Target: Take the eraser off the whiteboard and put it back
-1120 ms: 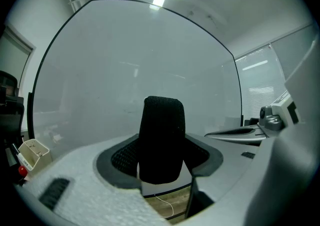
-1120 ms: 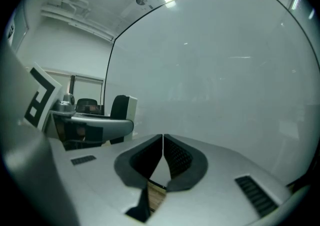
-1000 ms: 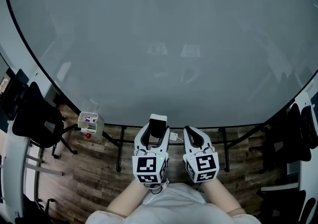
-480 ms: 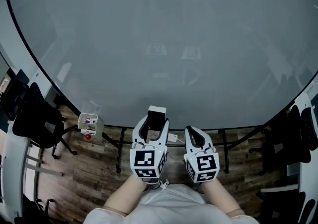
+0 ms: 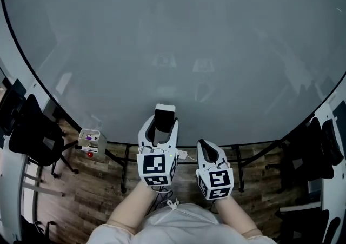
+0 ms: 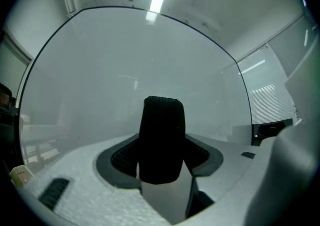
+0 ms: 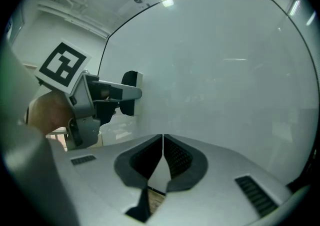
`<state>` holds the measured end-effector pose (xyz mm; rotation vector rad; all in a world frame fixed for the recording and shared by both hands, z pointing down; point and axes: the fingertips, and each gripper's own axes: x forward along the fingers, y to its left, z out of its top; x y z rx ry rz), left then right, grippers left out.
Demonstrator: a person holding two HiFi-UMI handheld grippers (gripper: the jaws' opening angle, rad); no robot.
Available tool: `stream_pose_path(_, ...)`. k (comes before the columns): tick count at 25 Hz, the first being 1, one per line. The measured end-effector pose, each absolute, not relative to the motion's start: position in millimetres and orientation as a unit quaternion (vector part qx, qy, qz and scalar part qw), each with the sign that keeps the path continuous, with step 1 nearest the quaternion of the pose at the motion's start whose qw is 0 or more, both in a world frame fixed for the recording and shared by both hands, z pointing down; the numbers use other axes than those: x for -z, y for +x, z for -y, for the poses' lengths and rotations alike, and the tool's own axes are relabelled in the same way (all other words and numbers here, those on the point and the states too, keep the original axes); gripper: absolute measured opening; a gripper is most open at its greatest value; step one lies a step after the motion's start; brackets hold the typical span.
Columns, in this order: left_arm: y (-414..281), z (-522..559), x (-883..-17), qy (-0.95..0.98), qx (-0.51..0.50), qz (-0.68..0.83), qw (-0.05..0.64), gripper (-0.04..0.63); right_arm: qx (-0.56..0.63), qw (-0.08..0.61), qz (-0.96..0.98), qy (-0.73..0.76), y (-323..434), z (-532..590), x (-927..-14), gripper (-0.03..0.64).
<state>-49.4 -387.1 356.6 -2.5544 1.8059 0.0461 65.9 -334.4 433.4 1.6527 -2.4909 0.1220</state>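
Raised since earlier: left gripper [image 5: 162, 127], pinching eraser [image 5: 165, 114] upright, seemingly just short of whiteboard [image 5: 173, 37]; right gripper [image 5: 207, 147] pressed together.

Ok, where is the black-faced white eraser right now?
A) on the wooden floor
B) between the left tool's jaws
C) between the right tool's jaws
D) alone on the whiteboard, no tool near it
B: the left tool clamps the black-faced white eraser in its jaws, while the right tool is shut on nothing.
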Motion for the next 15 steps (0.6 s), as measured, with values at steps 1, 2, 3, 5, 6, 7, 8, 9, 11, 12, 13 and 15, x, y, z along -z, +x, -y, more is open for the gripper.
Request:
stream_pose_path(1,-50.6,391.6,-355.6,-0.814,-0.015,-0.581,0.008,0.253,-0.041,0.075,0.830,0.552,66.4,336.1,-433.5,0.029)
stream_pose_path(2,-52.3,396.0,-354.7,-0.811,-0.015,-0.585,0.009,0.253,-0.042,0.075,0.829,0.552,66.3,337.7,-433.8,0.029)
stream_pose_path(3,-54.2,400.0,-353.7,-0.806,-0.013,-0.591,0.011,0.253,-0.043,0.076,0.830,0.551,65.8,338.9,-434.4,0.029)
stream_pose_path(5,-56.5,405.4,-353.5,-0.801,-0.009,-0.599,0.011,0.253,-0.043,0.078,0.831,0.549,64.0,340.0,-436.2,0.029)
stream_pose_path(6,-56.9,406.9,-354.0,-0.799,-0.007,-0.601,0.011,0.253,-0.044,0.079,0.832,0.547,62.8,340.3,-437.2,0.029)
stream_pose_path(7,-57.3,407.7,-354.2,-0.798,-0.006,-0.603,0.011,0.253,-0.044,0.080,0.833,0.546,61.8,340.9,-438.2,0.029)
stream_pose_path(8,-57.9,408.1,-354.7,-0.796,-0.005,-0.605,0.013,0.253,-0.046,0.080,0.833,0.545,61.1,341.8,-439.1,0.029)
stream_pose_path(9,-58.2,408.3,-355.6,-0.794,-0.004,-0.607,0.015,0.253,-0.047,0.080,0.833,0.545,61.0,342.8,-439.9,0.029)
stream_pose_path(11,-57.4,408.8,-355.9,-0.793,-0.006,-0.608,0.018,0.253,-0.050,0.082,0.833,0.545,62.2,344.8,-441.9,0.029)
stream_pose_path(12,-57.0,409.1,-354.9,-0.793,-0.008,-0.609,0.019,0.253,-0.051,0.083,0.832,0.545,62.7,345.6,-443.4,0.029)
stream_pose_path(13,-56.8,409.2,-353.7,-0.792,-0.010,-0.610,0.020,0.253,-0.054,0.083,0.832,0.545,62.7,346.2,-444.9,0.029)
stream_pose_path(15,-56.4,409.5,-353.5,-0.792,-0.014,-0.609,0.020,0.253,-0.058,0.080,0.831,0.547,62.5,347.1,-446.3,0.029)
